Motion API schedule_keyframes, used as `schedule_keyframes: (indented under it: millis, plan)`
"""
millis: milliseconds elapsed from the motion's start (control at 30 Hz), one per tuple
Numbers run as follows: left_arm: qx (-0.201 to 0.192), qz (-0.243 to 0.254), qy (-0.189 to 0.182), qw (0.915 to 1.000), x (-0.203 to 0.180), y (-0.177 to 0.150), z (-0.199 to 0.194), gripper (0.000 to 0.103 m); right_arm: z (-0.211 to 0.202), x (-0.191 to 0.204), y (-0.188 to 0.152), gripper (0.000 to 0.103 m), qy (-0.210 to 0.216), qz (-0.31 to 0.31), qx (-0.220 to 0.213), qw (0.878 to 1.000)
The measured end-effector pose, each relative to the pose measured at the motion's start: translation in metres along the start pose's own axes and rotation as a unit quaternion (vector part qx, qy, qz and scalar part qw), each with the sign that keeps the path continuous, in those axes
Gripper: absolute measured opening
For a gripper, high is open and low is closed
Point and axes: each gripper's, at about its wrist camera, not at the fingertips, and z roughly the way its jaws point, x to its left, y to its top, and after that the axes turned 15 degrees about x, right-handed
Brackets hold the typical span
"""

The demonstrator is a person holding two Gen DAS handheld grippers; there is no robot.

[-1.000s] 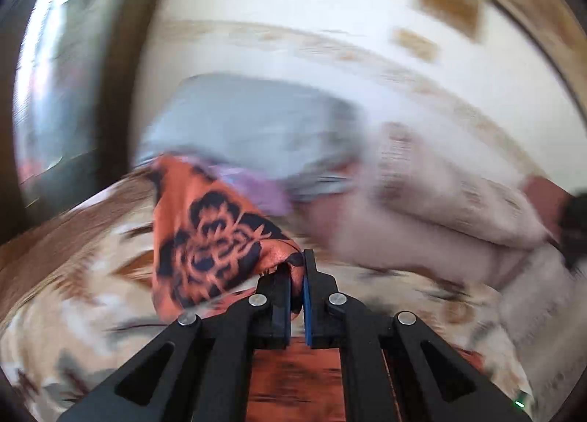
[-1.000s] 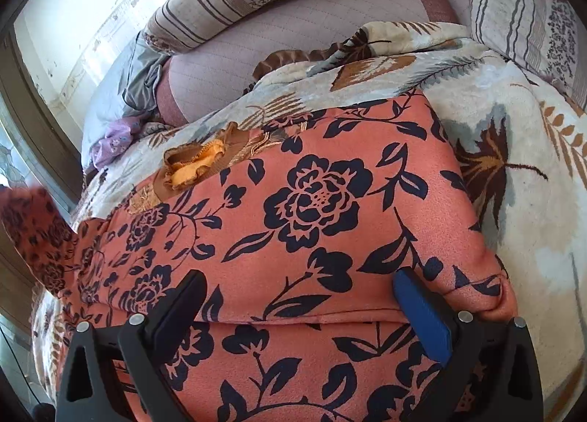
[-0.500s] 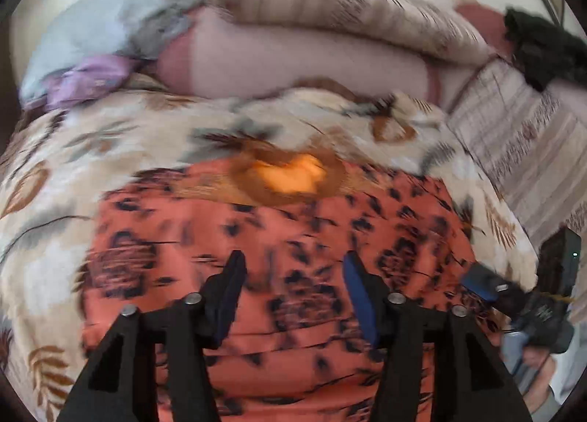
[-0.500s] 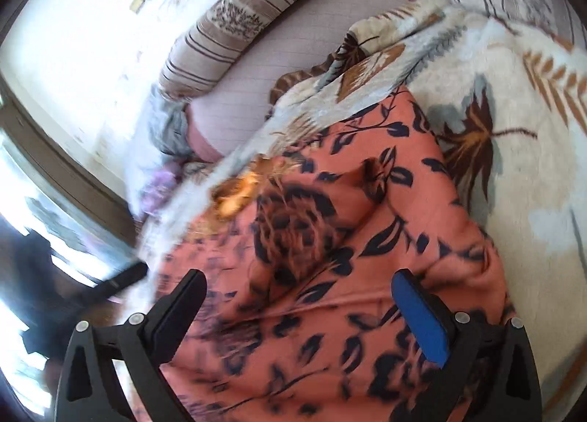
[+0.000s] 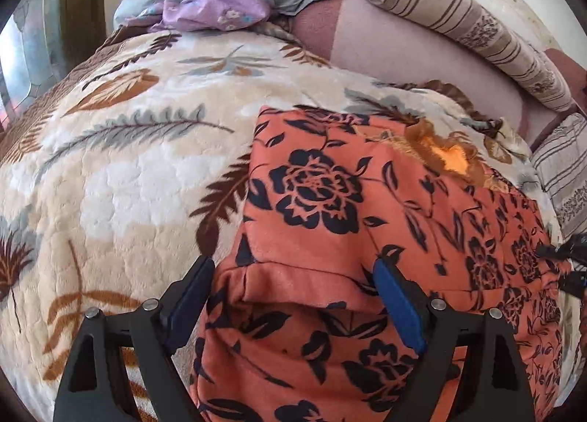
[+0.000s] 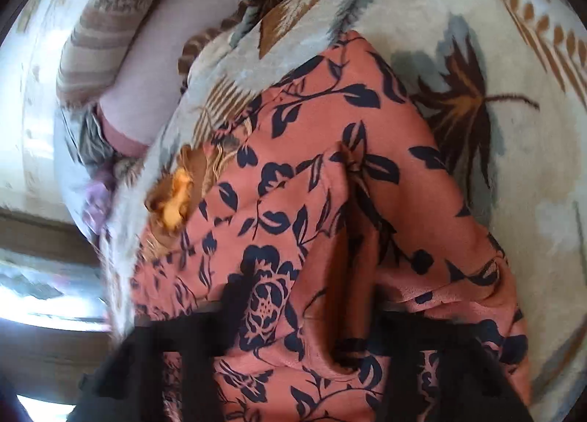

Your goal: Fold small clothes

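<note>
Two grippers: both over one garment on a bed.
Garment: orange floral garment (image 5: pixel 330 202), lying on the leaf-print blanket (image 5: pixel 128 165); a folded layer sits on top, its hemmed edge running crosswise just ahead of the left fingers.
Neckline: a yellow-brown patch (image 5: pixel 447 158) shows at the far end of the cloth (possibly a collar or lining; too small to confirm).
Left gripper (image 5: pixel 293 297): jaws spread wide, holding nothing; the blue pads straddle the near left part of the garment at the folded edge.
Right gripper (image 6: pixel 304 341): heavily blurred and dark in its own view; whether the jaws are spread or pinching cloth cannot be told. Fabric bunches in a raised ridge (image 6: pixel 352 238) ahead of it.
Background: striped bolster (image 5: pixel 458 26) and purple cloth (image 5: pixel 216 11) at the head of the bed, well apart from the work.
Step in hand (judgement): one fold appears laid; the left tool is free and positioned for a fresh grasp.
Next move (judgement): close on the near edge or corner, taking both layers together, then carry it across evenly so the ridge flattens instead of creasing.
</note>
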Motion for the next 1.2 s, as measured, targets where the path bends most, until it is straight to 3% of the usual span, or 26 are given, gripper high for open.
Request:
schedule_keyframes:
  millis: [33,133,200,267,300,333,367,400,433,467,533,633,767,933,1100,1200]
  plan:
    - [-0.007,0.006,0.004,0.9999,0.000,0.002,0.001,0.088,-0.002,0.011,0.000,0.007,-0.037,-0.017,-0.001,0.999]
    - [-0.041,0.026,0.013,0.9987,-0.002,-0.002,-0.011,0.088,-0.037,0.069,-0.011,0.007,-0.121,-0.114,-0.063,0.984]
    - [-0.059,0.030,0.017,0.9977,-0.002,0.001,-0.016,0.088,-0.068,0.104,-0.026,0.007,-0.151,-0.173,-0.133,0.964]
    - [-0.071,0.027,0.014,0.9970,-0.003,0.003,-0.019,0.088,-0.088,0.120,-0.040,0.007,-0.188,-0.211,-0.211,0.936]
    - [-0.070,0.028,0.018,0.9970,-0.005,0.005,-0.017,0.088,-0.087,0.113,-0.043,0.009,-0.191,-0.211,-0.231,0.930]
    - [-0.063,0.029,0.024,0.9973,-0.006,0.006,-0.013,0.088,-0.078,0.101,-0.040,0.021,-0.199,-0.203,-0.239,0.928]
    - [-0.043,0.029,0.034,0.9981,-0.008,0.009,-0.004,0.088,-0.052,0.077,-0.026,0.068,-0.226,-0.182,-0.203,0.935]
    - [-0.027,0.028,0.039,0.9985,-0.008,0.010,0.004,0.088,-0.025,0.054,-0.010,0.090,-0.237,-0.152,-0.135,0.950]
    - [-0.008,0.029,0.045,0.9986,-0.009,0.010,0.013,0.088,-0.001,0.026,0.001,0.088,-0.231,-0.110,-0.070,0.964]
    - [0.004,0.032,0.050,0.9982,-0.010,0.010,0.019,0.088,0.012,0.000,0.000,0.085,-0.210,-0.078,-0.049,0.973]
    - [0.011,0.036,0.059,0.9975,-0.011,0.009,0.025,0.088,0.001,-0.010,-0.015,0.085,-0.201,-0.085,-0.104,0.970]
    - [0.005,0.034,0.062,0.9975,-0.012,0.008,0.024,0.088,-0.010,-0.017,-0.026,0.085,-0.179,-0.078,-0.115,0.974]
    - [0.005,0.036,0.065,0.9972,-0.012,0.007,0.024,0.088,-0.039,0.011,-0.039,0.085,-0.178,-0.115,-0.177,0.961]
    - [0.007,0.035,0.064,0.9973,-0.012,0.008,0.024,0.088,-0.047,0.055,-0.047,0.085,-0.148,-0.176,-0.204,0.952]
    - [0.010,0.031,0.059,0.9978,-0.010,0.009,0.026,0.088,-0.016,0.057,-0.032,0.086,-0.118,-0.181,-0.156,0.964]
    - [0.012,0.029,0.056,0.9979,-0.009,0.009,0.027,0.088,0.016,0.016,-0.012,0.085,-0.118,-0.107,-0.077,0.984]
